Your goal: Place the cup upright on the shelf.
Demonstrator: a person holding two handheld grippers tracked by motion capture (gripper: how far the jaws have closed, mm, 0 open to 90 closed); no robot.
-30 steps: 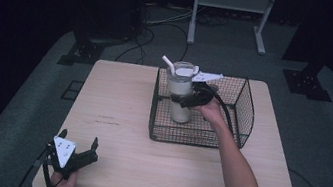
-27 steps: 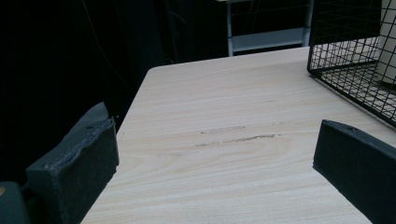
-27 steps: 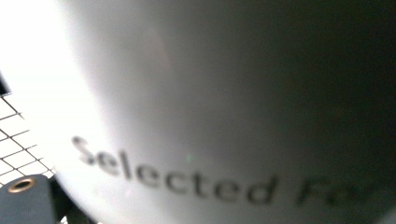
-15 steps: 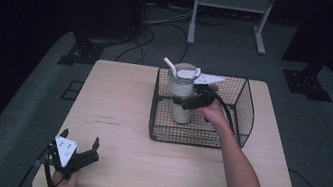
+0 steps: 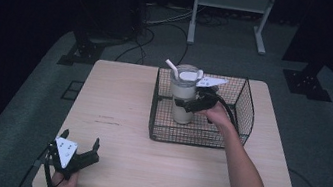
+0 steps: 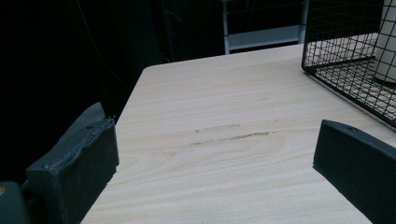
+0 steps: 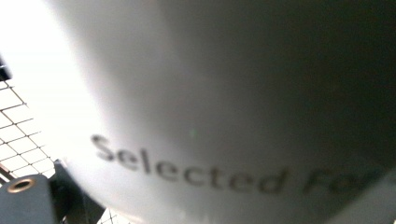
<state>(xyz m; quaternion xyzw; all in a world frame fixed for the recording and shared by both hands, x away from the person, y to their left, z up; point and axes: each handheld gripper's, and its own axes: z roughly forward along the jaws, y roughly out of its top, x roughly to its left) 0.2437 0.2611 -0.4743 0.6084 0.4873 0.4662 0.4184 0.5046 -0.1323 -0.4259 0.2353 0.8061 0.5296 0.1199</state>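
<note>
We see the tall cream-coloured tumbler with a pale lid and a white straw [image 5: 183, 96] standing upright inside the black wire basket [image 5: 242, 116], toward the basket's left half, on the light wooden surface [image 5: 131, 108]. Our right hand-held gripper [image 5: 192, 103] reaches over the basket's near wall and meets the tumbler at about mid-height from the right side, its black jaws set against the cup's wall. In the right gripper view the tumbler's pale wall [image 7: 224, 93] presses close to the camera, with blurred grey lettering across it and a patch of basket mesh at the lower left; the jaws seem closed on the cup, though the far jaw is hidden behind it. The right forearm runs up from the bottom edge of the high view, slanting left toward the basket, with the hand wrapped around the gripper's body just right of the cup.

Our left hand-held gripper [image 5: 79, 144] sits at the near left corner of the surface, well apart from the basket, held low in the left hand. In the left gripper view its jaws stand wide apart with nothing between them but bare wood.
</note>
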